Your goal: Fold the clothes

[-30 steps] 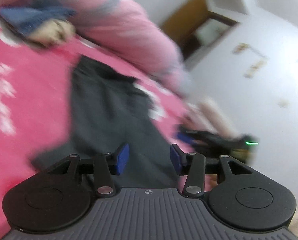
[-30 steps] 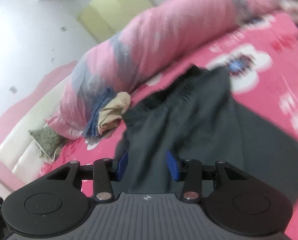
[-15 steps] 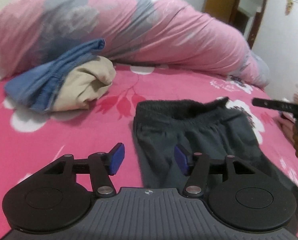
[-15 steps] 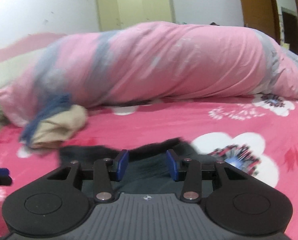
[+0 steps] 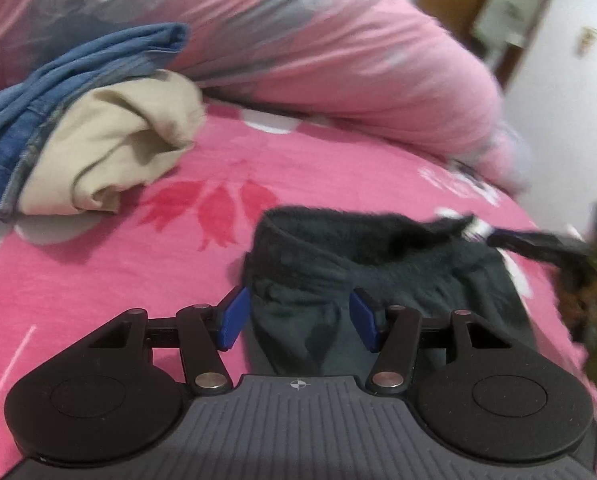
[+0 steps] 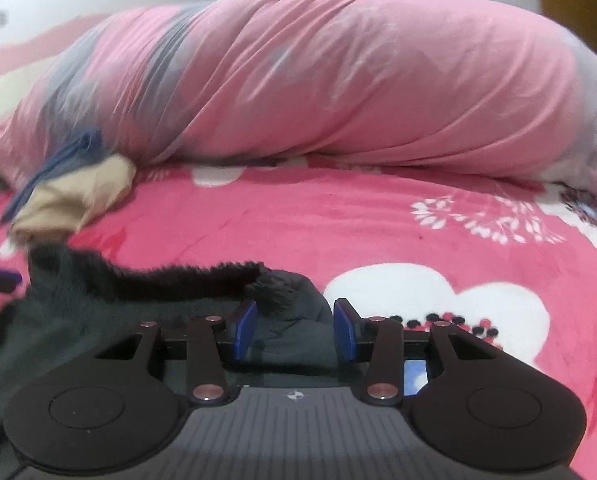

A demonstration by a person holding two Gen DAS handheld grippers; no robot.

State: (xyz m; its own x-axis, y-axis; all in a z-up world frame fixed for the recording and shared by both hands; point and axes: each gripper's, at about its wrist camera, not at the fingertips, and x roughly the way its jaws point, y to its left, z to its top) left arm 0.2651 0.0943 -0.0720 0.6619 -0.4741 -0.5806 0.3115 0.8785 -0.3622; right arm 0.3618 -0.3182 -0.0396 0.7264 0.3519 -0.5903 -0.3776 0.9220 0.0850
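Now both grippers had swung down to the dark pants (image 5: 378,272) waistband at 12 o'clock; left gripper (image 5: 298,322) and right gripper (image 6: 294,330) fingers half-open, gripping nothing, ready to pinch.

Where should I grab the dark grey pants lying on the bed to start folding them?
Take the dark grey pants by the fuzzy waistband, one corner per tongs, coming in low from the leg side. The band is a thick raised ridge, easier to pinch than the flat cloth below it.
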